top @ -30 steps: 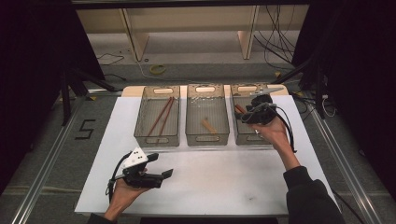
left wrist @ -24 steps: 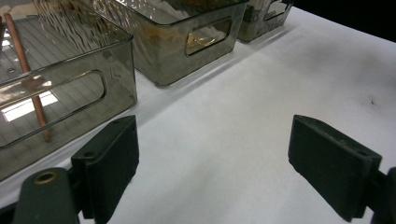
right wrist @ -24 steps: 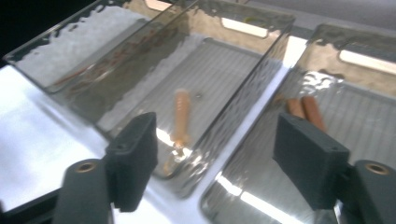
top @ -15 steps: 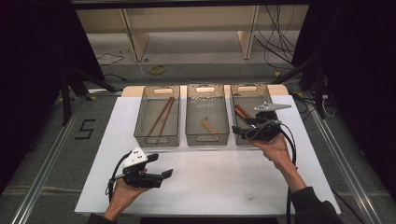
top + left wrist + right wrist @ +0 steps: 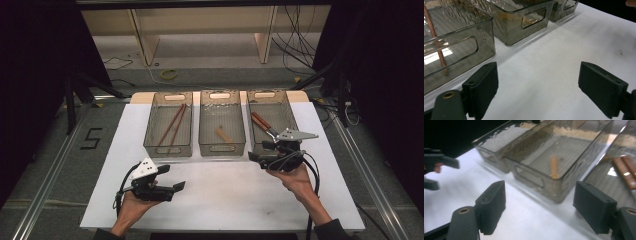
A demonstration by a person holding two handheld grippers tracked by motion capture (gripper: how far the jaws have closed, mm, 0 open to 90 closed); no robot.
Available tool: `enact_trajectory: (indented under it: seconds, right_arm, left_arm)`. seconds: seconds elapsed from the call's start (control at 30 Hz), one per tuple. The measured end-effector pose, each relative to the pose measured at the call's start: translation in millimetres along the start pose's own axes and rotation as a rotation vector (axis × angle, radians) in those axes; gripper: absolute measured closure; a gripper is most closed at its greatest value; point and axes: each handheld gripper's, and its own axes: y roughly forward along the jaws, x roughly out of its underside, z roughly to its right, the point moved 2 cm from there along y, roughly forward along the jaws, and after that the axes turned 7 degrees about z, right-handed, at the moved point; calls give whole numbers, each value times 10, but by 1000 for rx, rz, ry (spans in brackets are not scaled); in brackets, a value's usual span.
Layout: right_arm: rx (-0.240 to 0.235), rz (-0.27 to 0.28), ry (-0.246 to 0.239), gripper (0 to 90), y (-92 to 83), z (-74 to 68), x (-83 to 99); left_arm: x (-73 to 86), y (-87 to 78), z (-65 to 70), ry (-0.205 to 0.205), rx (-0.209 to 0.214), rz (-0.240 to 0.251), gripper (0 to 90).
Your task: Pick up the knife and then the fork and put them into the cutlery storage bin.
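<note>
- While my right hand-held gripper (image 5: 256, 156) hangs wide open and empty, its jaws just opened, the red-handled pliers (image 5: 264, 125) lie in the right bin (image 5: 287, 102).
- My left hand-held gripper (image 5: 176, 186) is open, empty, above the table (image 5: 225, 195); sorting looks done.

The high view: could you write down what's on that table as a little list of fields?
table cover: white sheet
bins: three clear bins in a row
left bin: two long reddish sticks
middle bin: one short tan stick
right bin: red-handled tool
left gripper: open, nothing between its jaws, near front edge
right gripper: open, nothing between its jaws, at right bin's near end
</note>
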Motion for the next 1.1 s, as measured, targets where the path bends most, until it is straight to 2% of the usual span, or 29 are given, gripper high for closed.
enact_trajectory:
  seconds: [0.2,0.43,0.5,0.77,0.9,1.1]
  right_arm:
    - [-37,14,2,260,-51,-111,116]
    - [-40,10,-26,233,-95,-230,297]
    - [-38,10,-32,231,-108,-240,342]
    - [-24,24,-9,214,-210,-228,473]
    - [-12,30,-25,196,-259,-235,527]
    - [4,41,-15,179,-327,-225,584]
  left_arm:
    - [-6,-8,-2,-5,2,8,158]
    - [-9,-17,3,-9,13,7,158]
    - [-7,-16,4,-17,25,9,158]
    - [-8,-18,13,-19,28,12,158]
    - [-2,-27,17,-21,31,9,158]
    - [2,-42,22,-21,30,12,158]
